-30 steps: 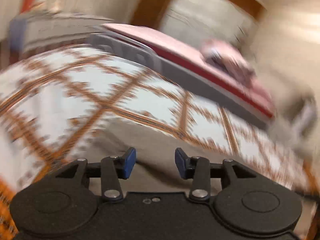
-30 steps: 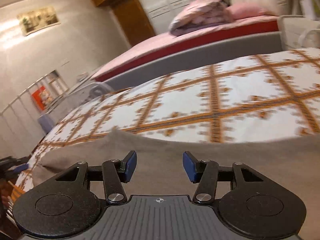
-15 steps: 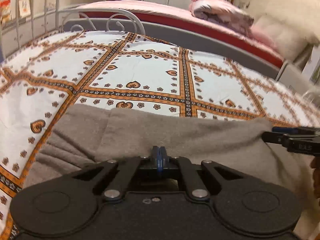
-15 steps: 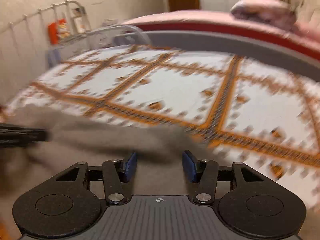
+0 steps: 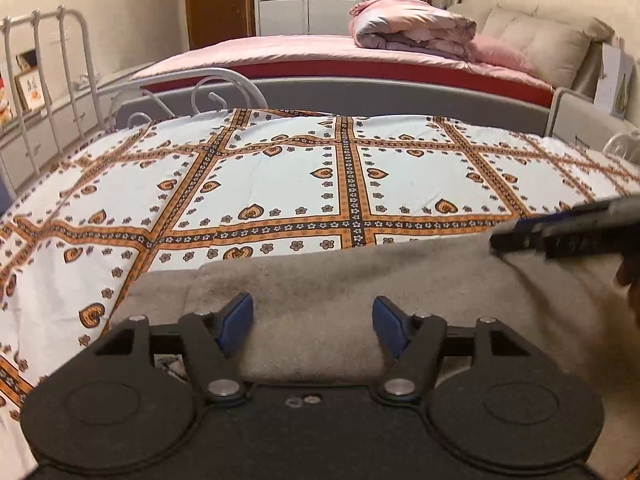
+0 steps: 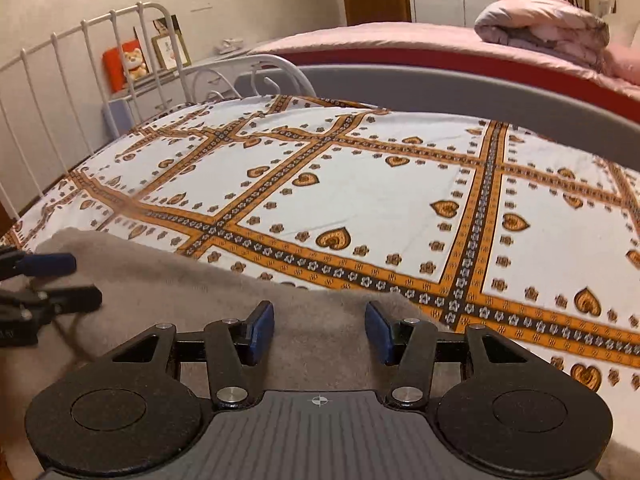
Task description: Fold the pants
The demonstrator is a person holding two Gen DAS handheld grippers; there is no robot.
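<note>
- Left wrist view: the left tool (image 5: 313, 318) hangs low over the pants (image 5: 360, 280), its blue pads (image 5: 236, 320) spread wide apart with nothing between them. The grey-brown pants lie flat on the near part of the bed (image 5: 280, 184), directly under and ahead of the tool, their far edge running across a patterned sheet of orange bands and hearts. The right tool (image 5: 560, 232) enters from the right edge, blurred, just above the right end of the pants; touching or not, I cannot tell.
- Right wrist view: the right tool (image 6: 319, 330) is likewise spread apart and grips nothing. The pants (image 6: 180, 288) lie beneath it and stretch off to the left. The left tool (image 6: 44, 280) shows at the left edge over the cloth, pads apart. A white metal rail (image 6: 80, 80) stands behind the bed (image 6: 360, 200).
</note>
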